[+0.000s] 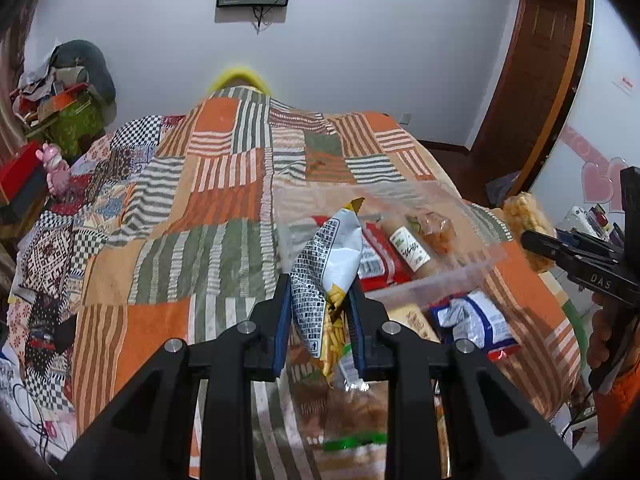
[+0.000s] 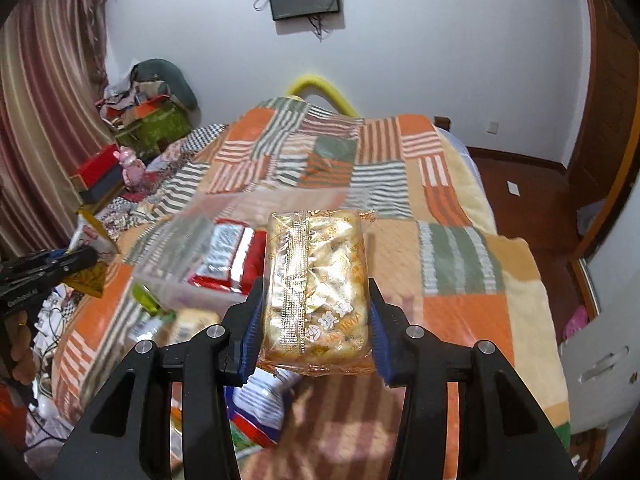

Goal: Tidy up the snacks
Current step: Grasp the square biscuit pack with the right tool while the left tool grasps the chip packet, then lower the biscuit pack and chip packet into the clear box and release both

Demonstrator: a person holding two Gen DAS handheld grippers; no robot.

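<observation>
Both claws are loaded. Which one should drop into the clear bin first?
Probably left. The left claw holds its chip bag right at the clear bin's near rim. The right claw holds the pastry pack beside the bin.

Little legible print on the tools and the snack wrappers

The right claw (image 1: pixel 576 258), seen from the left wrist view, carries the white letters "DAS" on its black body. The clear cracker packet (image 2: pixel 316 288) held in the right wrist view shows orange Chinese characters above Latin letters too blurred to spell. The crumpled chip bag (image 1: pixel 324 276) bears dense fine print and a small bin symbol, otherwise unreadable.
</observation>
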